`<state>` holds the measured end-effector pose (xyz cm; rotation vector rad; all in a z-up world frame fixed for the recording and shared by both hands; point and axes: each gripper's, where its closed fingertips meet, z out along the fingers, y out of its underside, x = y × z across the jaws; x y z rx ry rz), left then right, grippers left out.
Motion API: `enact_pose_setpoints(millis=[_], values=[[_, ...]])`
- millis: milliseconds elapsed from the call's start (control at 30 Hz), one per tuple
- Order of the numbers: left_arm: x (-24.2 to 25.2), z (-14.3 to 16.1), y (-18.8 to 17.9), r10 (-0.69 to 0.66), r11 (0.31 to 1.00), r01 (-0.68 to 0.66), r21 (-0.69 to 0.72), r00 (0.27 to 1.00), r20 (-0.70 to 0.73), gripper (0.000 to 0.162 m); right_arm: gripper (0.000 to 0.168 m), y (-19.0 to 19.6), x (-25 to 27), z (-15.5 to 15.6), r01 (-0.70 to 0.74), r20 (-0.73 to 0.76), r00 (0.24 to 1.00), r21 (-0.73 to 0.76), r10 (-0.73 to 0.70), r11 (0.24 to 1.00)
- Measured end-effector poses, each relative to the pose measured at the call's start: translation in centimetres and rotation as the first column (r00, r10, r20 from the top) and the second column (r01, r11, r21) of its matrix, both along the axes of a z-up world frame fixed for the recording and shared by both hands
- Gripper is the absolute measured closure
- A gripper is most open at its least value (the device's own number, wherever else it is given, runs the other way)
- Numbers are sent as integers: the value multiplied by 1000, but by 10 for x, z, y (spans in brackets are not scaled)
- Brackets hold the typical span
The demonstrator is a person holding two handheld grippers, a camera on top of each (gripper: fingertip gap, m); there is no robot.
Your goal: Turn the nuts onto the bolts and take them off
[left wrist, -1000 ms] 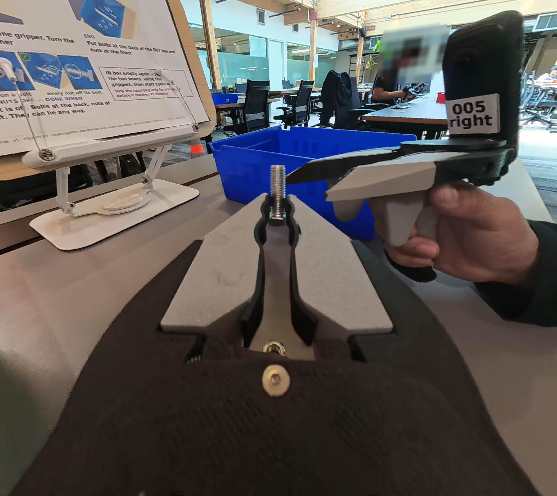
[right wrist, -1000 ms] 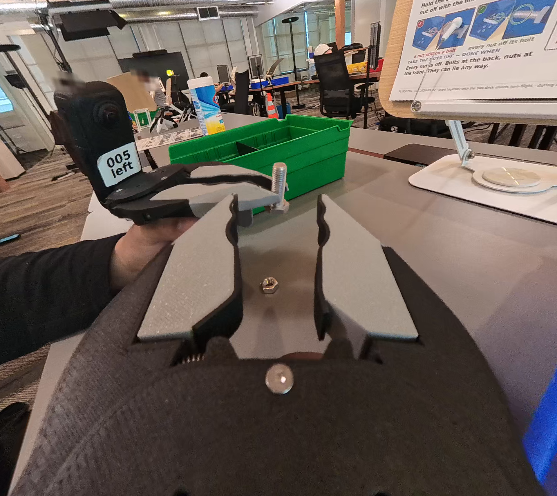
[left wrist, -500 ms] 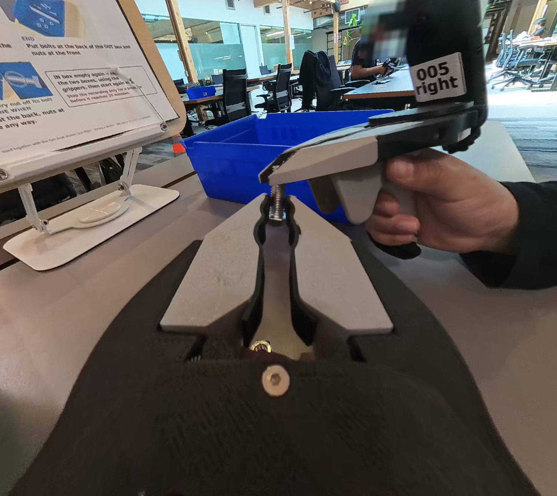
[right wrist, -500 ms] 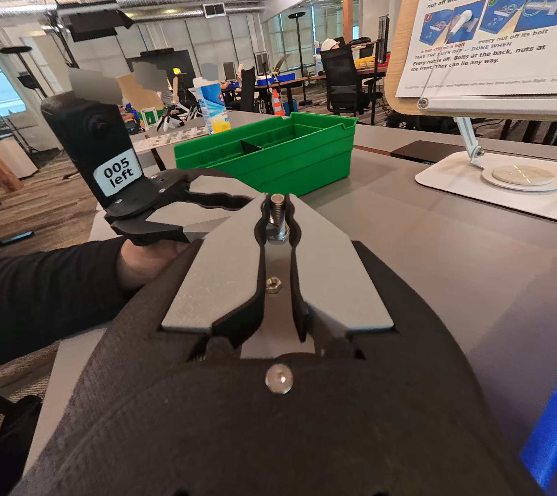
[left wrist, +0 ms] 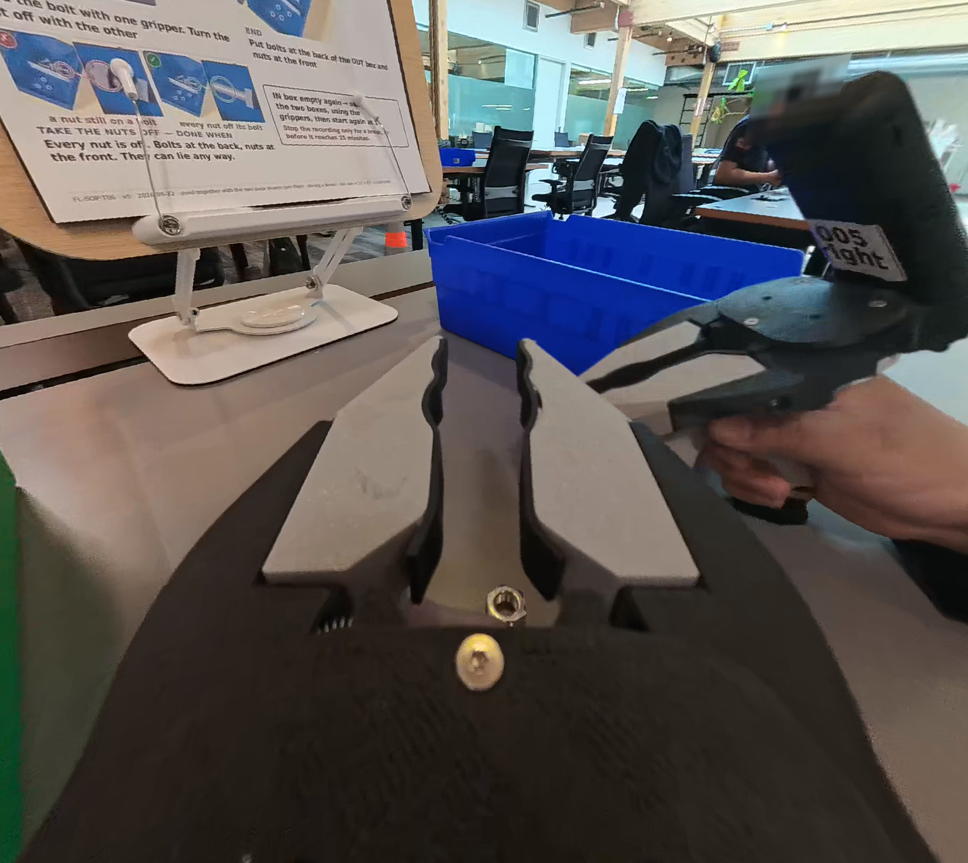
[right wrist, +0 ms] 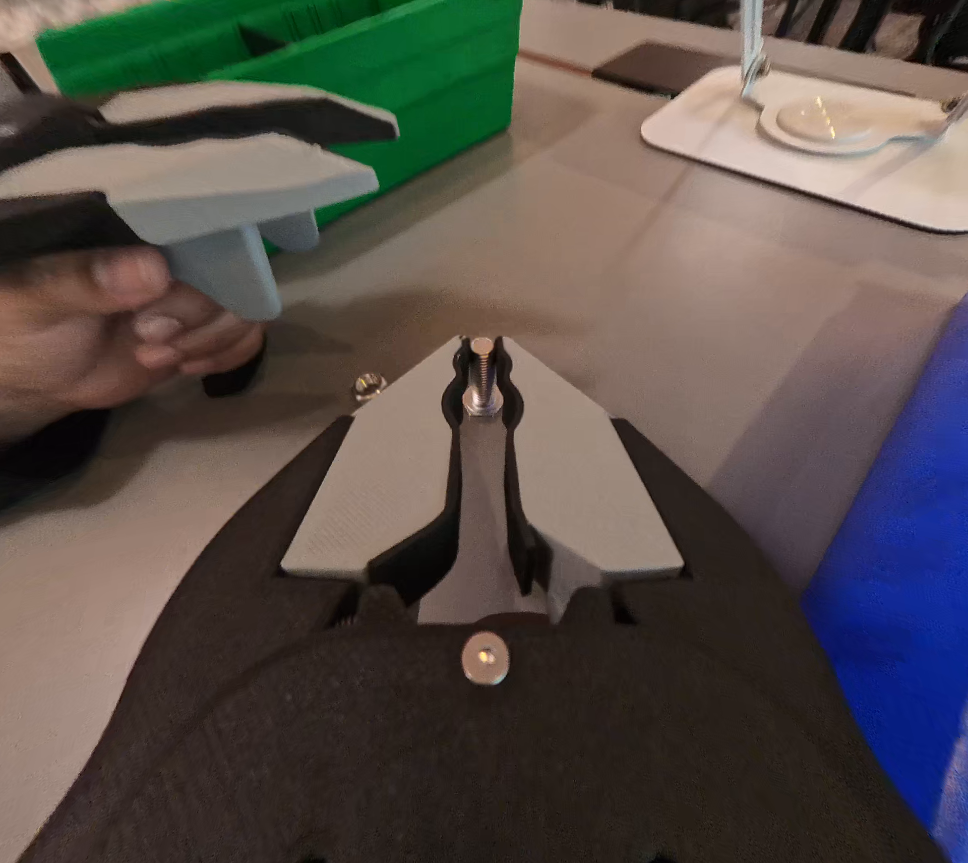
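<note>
Bolt [right wrist: 481, 379] clamped at the right gripper [right wrist: 481, 355] tips, long axis along the fingers, threaded end pointing forward, left gripper [left wrist: 481, 366] parted and empty, loose nut [right wrist: 370, 386] on the table [right wrist: 628, 293] beside the right fingers.

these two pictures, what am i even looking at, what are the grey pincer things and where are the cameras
The grey pincers are handheld two-finger grippers, one in each of a person's hands; each carries a camera looking along its fingers. The left view shows the left gripper open and empty, a loose nut on the grey table below, with a blue bin and an instruction sheet on a stand behind. The right view shows the right gripper shut on a bolt, the nut beside it, and a green bin beyond.
</note>
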<state>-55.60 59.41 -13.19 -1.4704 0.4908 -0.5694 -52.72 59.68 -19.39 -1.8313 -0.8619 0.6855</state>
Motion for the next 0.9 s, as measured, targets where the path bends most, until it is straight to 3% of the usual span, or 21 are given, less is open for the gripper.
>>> enact_pose_setpoints(millis=[267, 433, 600, 733, 800, 900], values=[[1, -4, 2, 10, 1000, -10, -14, 1000, -26, 141, 162, -4, -3, -23, -20, 139, 990, -58, 28, 998], [0, -5, 3, 8, 999, -8, -35, 1000, -9, 141, 155, -6, -3, -22, -30, 134, 990, -62, 38, 998], [-2, -6, 4, 23, 999, -24, -43, 1000, -17, 141, 139, -9, -4, 3, -36, 50, 998, 52, 33, 998], [-22, -15, 18, 132, 983, -133, -123, 991, -12, 140, 144, -39, -24, 35, -172, -32, 983, 213, 182, 962], [-33, -17, 23, 178, 973, -174, -153, 984, 7, 140, 143, -55, -38, 22, -266, 20, 964, 174, 266, 948], [-41, -18, 26, 210, 965, -207, -164, 978, 4, 140, 138, -56, -47, -5, -289, 118, 953, 89, 278, 953]])
